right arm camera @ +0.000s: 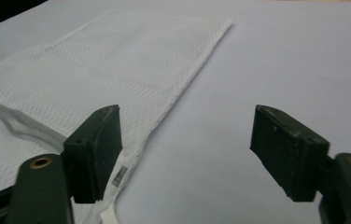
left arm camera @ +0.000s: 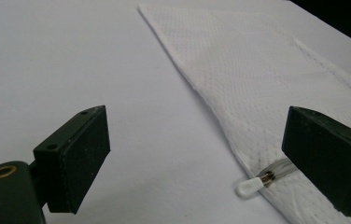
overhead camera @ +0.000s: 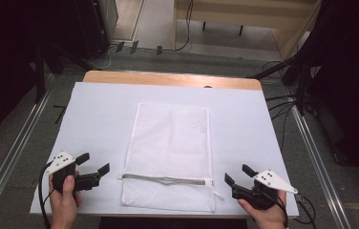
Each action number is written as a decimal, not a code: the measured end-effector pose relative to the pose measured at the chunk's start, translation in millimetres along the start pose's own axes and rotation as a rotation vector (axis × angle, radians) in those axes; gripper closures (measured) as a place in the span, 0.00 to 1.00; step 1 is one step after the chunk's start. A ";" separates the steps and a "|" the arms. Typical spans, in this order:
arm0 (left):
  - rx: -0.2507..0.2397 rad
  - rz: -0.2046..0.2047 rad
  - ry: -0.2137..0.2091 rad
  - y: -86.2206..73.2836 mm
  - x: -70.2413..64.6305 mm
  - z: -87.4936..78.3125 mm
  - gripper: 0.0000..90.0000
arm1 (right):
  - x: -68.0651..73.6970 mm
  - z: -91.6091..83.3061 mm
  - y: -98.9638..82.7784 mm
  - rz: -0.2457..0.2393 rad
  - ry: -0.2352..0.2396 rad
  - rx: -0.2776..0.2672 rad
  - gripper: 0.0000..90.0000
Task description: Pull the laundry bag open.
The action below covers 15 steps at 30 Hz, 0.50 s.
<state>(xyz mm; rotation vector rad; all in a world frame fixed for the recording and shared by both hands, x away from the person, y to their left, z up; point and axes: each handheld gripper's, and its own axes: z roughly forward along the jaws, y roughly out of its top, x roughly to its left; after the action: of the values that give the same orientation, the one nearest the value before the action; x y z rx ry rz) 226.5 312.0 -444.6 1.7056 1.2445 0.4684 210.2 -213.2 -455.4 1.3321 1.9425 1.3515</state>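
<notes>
A white mesh laundry bag lies flat in the middle of the white table cover, with a grey zipper running across its near end. My left gripper rests open at the bag's left near corner, nothing between its jaws. In the left gripper view the bag stretches away on the right, and the zipper's white end tab lies between the jaws of my left gripper. My right gripper rests open just right of the bag's near end. The right gripper view has the bag left of my right gripper.
The wooden table edge shows at the far side. Metal rails run along the floor on both sides, and cables trail at the right. Dark equipment stands to the left and right of the table.
</notes>
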 end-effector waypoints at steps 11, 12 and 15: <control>0.024 0.043 0.023 -2.3 11.4 -3.1 0.00 | -40.5 -10.6 1.6 0.057 -0.051 0.021 0.21; 0.021 0.041 0.022 -2.5 12.1 -3.1 0.00 | -45.0 -11.2 1.1 0.061 -0.064 0.021 0.21; 0.021 0.047 0.025 -2.3 15.1 -3.6 0.00 | -53.6 -13.6 -0.6 0.064 -0.125 0.012 0.21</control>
<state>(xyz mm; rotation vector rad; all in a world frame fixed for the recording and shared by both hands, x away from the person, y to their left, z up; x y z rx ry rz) 228.8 327.2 -448.0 1.7553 1.2334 0.5082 223.7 -266.7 -459.1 1.4602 1.8423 1.2555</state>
